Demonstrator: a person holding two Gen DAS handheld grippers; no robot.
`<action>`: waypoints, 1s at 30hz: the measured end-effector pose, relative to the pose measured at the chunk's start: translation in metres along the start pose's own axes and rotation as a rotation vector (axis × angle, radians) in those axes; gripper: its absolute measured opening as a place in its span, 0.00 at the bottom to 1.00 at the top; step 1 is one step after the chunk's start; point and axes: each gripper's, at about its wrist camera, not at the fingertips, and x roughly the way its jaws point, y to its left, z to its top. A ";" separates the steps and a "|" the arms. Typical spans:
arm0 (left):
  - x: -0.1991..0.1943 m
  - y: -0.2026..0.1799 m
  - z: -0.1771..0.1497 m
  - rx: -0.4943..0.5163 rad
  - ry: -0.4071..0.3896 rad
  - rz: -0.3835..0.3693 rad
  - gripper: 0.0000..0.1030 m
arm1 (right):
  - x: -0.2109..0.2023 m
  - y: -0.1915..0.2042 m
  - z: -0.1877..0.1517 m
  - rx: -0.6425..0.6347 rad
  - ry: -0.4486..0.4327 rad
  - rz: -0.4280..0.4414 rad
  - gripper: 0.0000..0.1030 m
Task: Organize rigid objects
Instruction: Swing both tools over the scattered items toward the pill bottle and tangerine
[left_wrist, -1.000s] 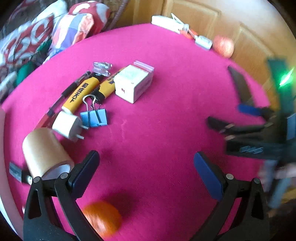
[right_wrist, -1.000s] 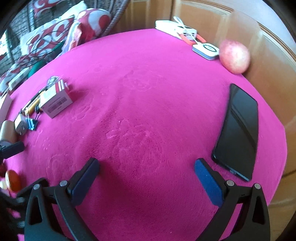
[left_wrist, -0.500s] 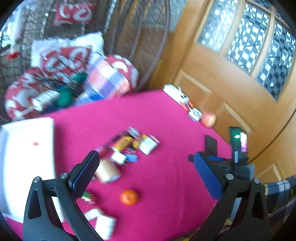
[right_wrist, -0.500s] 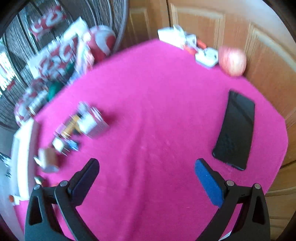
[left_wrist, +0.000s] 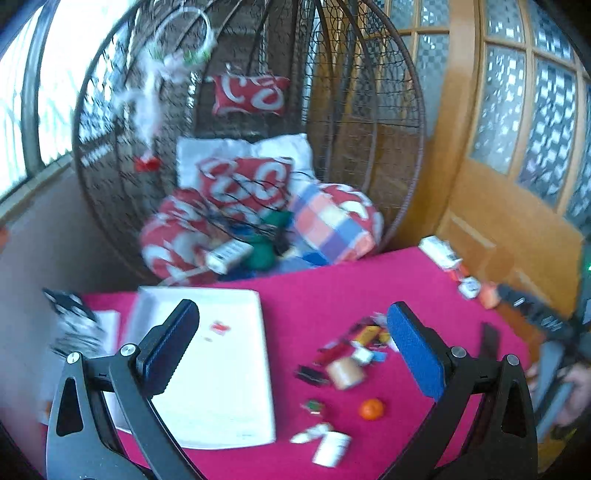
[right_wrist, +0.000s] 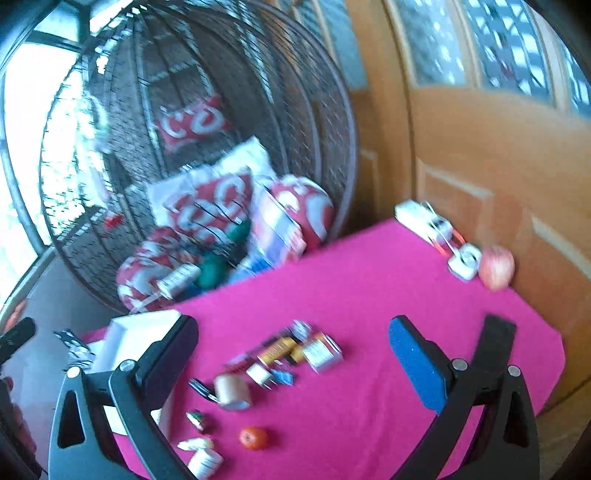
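Pink table (left_wrist: 332, 288) below, both grippers' fingers spread, empty.

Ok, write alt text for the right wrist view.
The open, empty right claw hovers high above a pink table scattered with small items: a tape roll, an orange, a black phone. A wicker hanging chair stands behind.

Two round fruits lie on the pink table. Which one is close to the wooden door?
The pale red apple, at the table's far edge beside the door. The small orange fruit lies at the near side, far from the door.
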 end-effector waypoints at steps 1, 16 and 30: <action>-0.001 -0.001 0.003 0.017 0.003 0.021 1.00 | -0.003 0.005 0.005 -0.006 -0.015 0.022 1.00; 0.042 -0.007 -0.051 -0.136 0.168 0.207 1.00 | 0.006 0.016 0.023 -0.057 -0.005 0.172 1.00; 0.107 -0.040 -0.116 -0.077 0.497 0.131 1.00 | 0.051 0.003 -0.005 -0.095 0.184 0.218 1.00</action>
